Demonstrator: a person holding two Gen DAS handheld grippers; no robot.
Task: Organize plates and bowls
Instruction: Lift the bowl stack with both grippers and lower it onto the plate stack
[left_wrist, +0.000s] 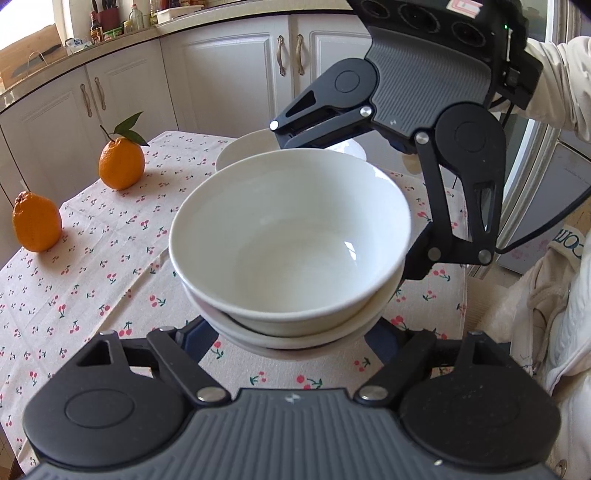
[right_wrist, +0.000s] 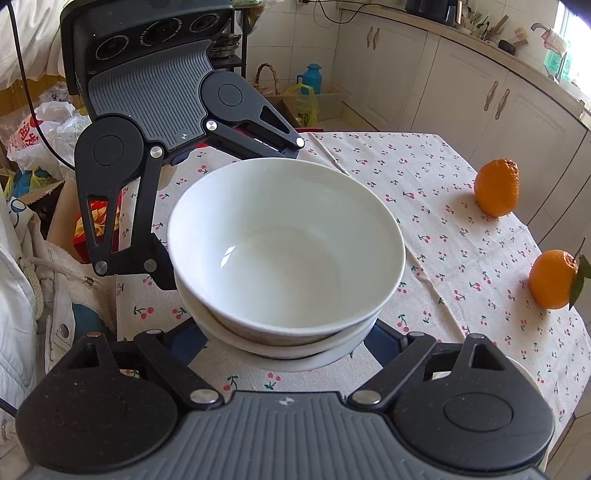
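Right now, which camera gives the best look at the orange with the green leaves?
The left wrist view: the leafy orange stands whole on the tablecloth, its stem and both leaves plain to see. In the right wrist view it sits at the frame's edge, with only one leaf partly showing.

Red characters on white plastic bag (right_wrist: 27, 138), not legible; no other readable text.

I'm working in a home kitchen: cream cabinets (left_wrist: 229, 74) with curved handles run under a counter (left_wrist: 122, 37) crowded with sauce bottles (left_wrist: 96, 31), a tap (right_wrist: 541, 27) stands by the window, and a cherry-print cloth (right_wrist: 443, 192) covers the table.
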